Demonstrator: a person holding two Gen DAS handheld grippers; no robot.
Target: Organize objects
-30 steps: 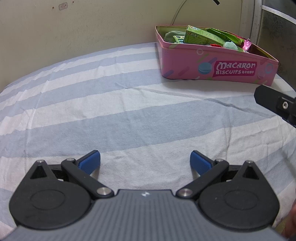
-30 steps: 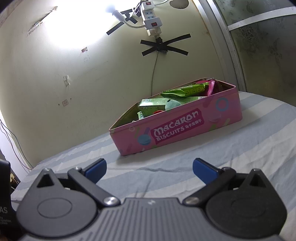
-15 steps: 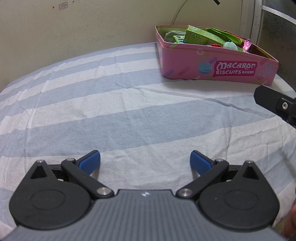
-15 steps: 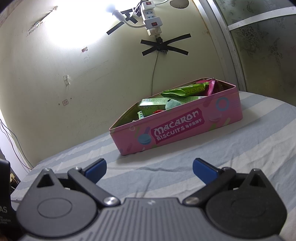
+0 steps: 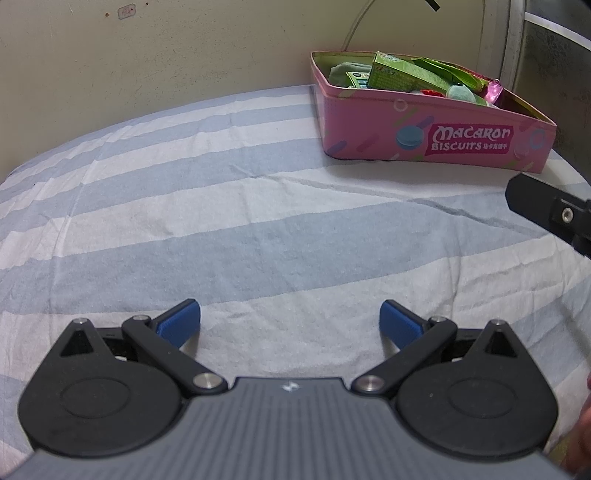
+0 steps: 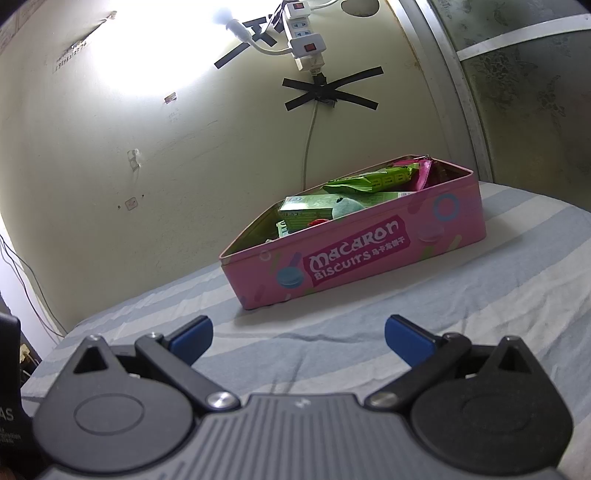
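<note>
Pink biscuit tin sits on the striped sheet, lid off, up against the wall at the far edge of the bed. From the left wrist view the tin is far ahead and to the right; from the right wrist view the same tin is straight ahead, nearer.

Inside the tin: green box, green wrapper lying on top toward the far end, a pale teal soft round thing near the front wall, a magenta wrapper at the far corner, and a small red bit beside the box. All packed inside, some poking above the rim.

Left gripper is well short of the tin, fingers spread wide, nothing between them, only sheet below. Right gripper is also short of the tin, fingers spread wide and empty. A black part of the right gripper shows at the right edge of the left view, below the tin.

On the wall above the tin: a white power strip, a cord running down behind the tin, black tape cross.
</note>
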